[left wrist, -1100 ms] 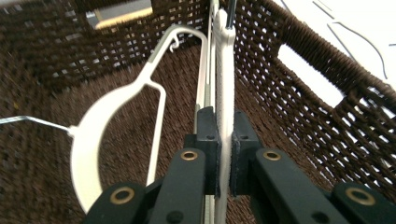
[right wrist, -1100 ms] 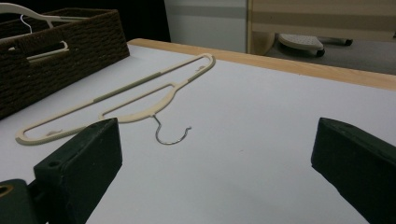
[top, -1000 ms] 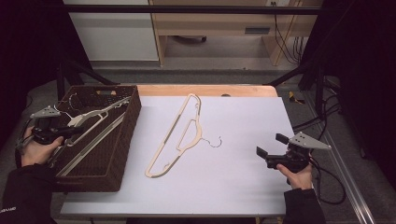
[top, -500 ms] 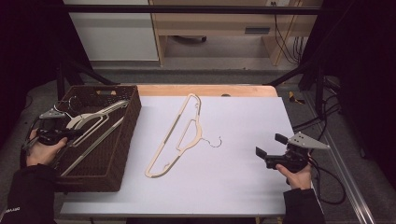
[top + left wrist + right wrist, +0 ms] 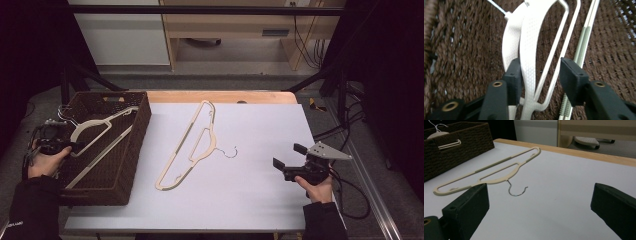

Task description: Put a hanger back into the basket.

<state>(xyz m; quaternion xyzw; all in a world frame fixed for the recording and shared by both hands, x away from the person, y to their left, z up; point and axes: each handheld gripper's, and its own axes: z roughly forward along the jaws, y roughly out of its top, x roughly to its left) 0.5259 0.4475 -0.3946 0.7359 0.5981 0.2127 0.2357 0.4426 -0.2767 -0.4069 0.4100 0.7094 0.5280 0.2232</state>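
Left tool (image 5: 537, 80) straddles a white hanger (image 5: 530, 50) in the brown basket (image 5: 135, 145), jaws spread, one apparently touching it; the high view blurs this contact. Right tool (image 5: 295, 161), jaws wide apart, rests on the bench (image 5: 260, 200) near its right edge, well clear of a beige hanger (image 5: 192, 145).

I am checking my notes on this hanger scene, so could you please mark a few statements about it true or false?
1. A cream hanger lies flat on the white table. True.
2. The right tongs grip that hanger. False: they are open, apart from it, holding nothing.
3. The left tongs sit over the brown basket, with a white hanger between the jaws. True.
4. The basket stands at the table's right side. False: it stands at the left.
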